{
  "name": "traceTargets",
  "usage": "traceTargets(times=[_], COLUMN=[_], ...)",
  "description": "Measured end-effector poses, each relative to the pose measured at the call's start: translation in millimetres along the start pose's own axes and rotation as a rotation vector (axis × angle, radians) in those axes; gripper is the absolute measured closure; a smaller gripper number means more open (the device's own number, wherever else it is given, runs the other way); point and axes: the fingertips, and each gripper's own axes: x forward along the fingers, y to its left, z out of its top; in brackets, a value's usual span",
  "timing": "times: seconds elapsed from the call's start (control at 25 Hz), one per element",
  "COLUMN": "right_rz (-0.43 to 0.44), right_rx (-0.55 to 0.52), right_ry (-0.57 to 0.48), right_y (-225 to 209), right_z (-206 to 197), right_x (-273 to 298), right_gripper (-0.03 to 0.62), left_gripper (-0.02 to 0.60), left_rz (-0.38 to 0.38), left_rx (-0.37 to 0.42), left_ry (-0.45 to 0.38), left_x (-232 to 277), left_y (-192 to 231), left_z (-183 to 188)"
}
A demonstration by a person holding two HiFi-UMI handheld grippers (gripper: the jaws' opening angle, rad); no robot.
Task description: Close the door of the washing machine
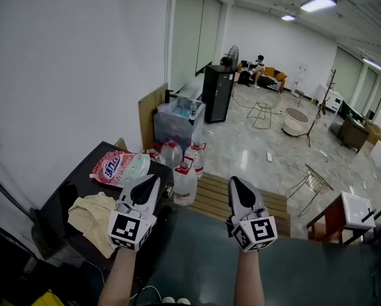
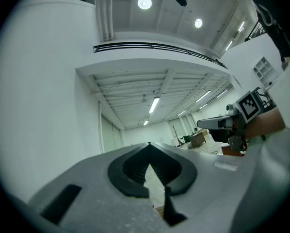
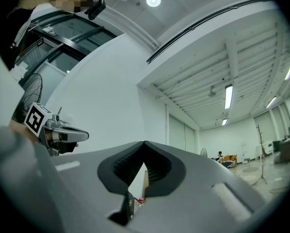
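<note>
Left gripper (image 1: 153,181) beside right gripper (image 1: 236,183), jaws together

no wording clear enough to read; blue lettering on the pink bag (image 1: 120,168), possibly a brand name, too small to make out.

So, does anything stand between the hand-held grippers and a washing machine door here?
No washing machine door shows in any view, so nothing can be judged as blocking it. The left hand-held gripper and right hand-held gripper are both shut and empty, held in open air above a dark surface.
</note>
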Motion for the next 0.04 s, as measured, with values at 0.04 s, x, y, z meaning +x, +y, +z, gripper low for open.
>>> traceTargets(times=[0.04], right_rz=[-0.001], right_rx=[0.002], right_ry=[0.0], right_y=[-0.3], right_z=[-0.2], right_x=[-0.6], right_gripper=[0.582], left_gripper=[0.58], left_rz=[0.001], left_rx=[0.0], left_ry=[0.0], left_x=[-0.3], left_y=[0.0], left_z=[0.2])
